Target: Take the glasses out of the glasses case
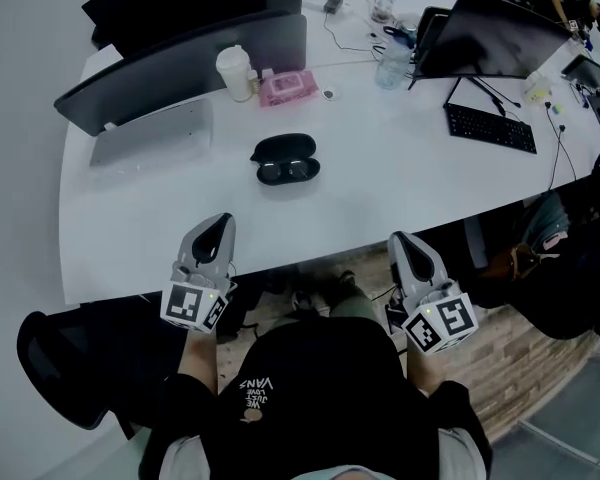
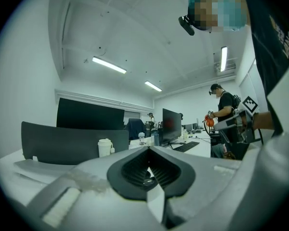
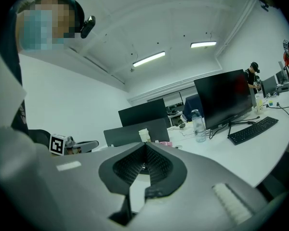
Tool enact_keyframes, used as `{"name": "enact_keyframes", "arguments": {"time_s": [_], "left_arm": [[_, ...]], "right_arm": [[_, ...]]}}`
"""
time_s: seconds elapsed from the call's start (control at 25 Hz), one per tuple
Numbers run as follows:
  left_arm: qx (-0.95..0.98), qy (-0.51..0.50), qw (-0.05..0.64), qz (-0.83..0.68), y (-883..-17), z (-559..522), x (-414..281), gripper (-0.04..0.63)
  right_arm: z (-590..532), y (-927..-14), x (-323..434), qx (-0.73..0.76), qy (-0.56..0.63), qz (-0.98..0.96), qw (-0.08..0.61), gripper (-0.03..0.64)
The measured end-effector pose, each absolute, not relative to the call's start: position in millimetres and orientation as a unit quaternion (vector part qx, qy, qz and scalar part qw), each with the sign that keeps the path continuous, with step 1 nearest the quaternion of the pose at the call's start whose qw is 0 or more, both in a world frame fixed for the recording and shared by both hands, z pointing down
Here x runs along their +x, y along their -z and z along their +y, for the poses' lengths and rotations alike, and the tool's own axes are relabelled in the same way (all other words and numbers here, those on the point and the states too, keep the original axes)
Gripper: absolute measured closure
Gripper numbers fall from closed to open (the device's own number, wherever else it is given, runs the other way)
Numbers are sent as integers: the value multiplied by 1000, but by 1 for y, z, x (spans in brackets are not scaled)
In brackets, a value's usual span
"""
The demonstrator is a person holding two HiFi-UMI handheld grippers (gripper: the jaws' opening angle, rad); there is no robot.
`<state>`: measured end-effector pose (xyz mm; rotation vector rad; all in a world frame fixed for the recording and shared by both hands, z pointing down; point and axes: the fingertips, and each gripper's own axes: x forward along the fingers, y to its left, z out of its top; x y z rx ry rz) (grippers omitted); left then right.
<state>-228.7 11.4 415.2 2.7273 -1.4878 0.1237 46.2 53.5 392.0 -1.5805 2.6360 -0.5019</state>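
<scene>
Glasses case (image 1: 285, 158) sits on the white desk (image 1: 400, 183), about midway between the near edge and the row of monitors at the far edge, and somewhat left of the desk's middle. It is black and lies open, with the lid tipped up on the far side. In the lower half lie what look like the glasses (image 1: 287, 172) (two glossy patches, too small to make out further). Neither gripper touches it.

The left gripper (image 1: 218, 226) hangs at the near edge of the desk, its tips just over the white top, nearer than the case and a little to its left. Its own view shows the two dark ribbed pads (image 2: 135, 170) pressed together at the tips with nothing between them. The right gripper (image 1: 400, 240) hangs at the same near edge, well to the right of the case, and its jaws are likewise together and empty in its own view. Both grippers point away from the person, whose black top (image 1: 310, 388) fills the bottom of the head view.

Beyond the case, toward the far edge, a white lidded cup (image 1: 235, 73) stands just left of a pink packet (image 1: 288, 87). A clear bottle (image 1: 392, 65) stands further right, beside a dark monitor (image 1: 490, 33). A black keyboard (image 1: 490, 128) lies toward the desk's right end.
</scene>
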Motion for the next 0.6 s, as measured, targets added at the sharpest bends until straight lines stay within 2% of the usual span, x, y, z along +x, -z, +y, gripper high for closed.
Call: {"name": "enact_keyframes", "arguments": {"time_s": [0.6], "left_arm": [[891,-75,-22,-446,-408,-24,-216,594]], "right_arm": [[15,-398,28,-474,169,864,18,618]]}}
